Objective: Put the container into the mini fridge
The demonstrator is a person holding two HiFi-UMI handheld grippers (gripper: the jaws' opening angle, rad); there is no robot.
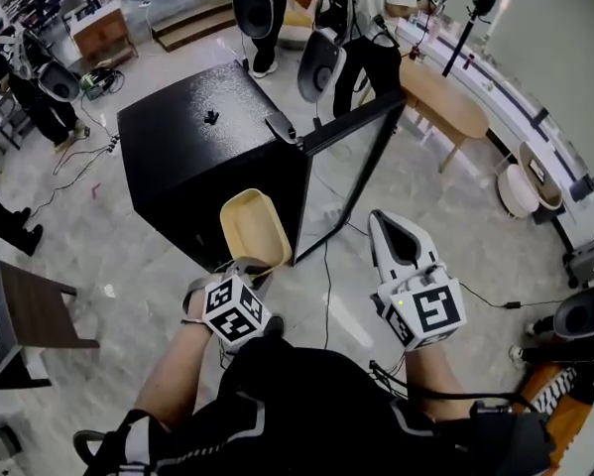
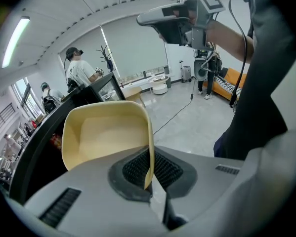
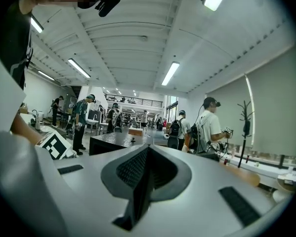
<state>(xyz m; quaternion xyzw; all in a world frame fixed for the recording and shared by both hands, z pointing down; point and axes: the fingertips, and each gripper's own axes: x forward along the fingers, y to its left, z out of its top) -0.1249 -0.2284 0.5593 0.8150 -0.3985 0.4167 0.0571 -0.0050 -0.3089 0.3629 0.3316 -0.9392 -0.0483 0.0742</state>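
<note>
Just ahead of the left gripper (image 1: 249,269), the beige container (image 1: 256,228) sticks out from the jaws. They are clamped on its side wall, with one pad inside the rim and one outside. It hangs off the floor at the open front of the black mini fridge (image 1: 192,142), beside the swung-out door (image 1: 348,172). Off to the right, the right gripper (image 1: 388,231) hovers apart from it, jaws pressed together with nothing between them.

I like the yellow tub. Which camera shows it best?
The left gripper view: the pale yellow plastic container fills the middle, rim pinched in the jaws. The head view shows it smaller, from above; the right gripper view misses it.
</note>
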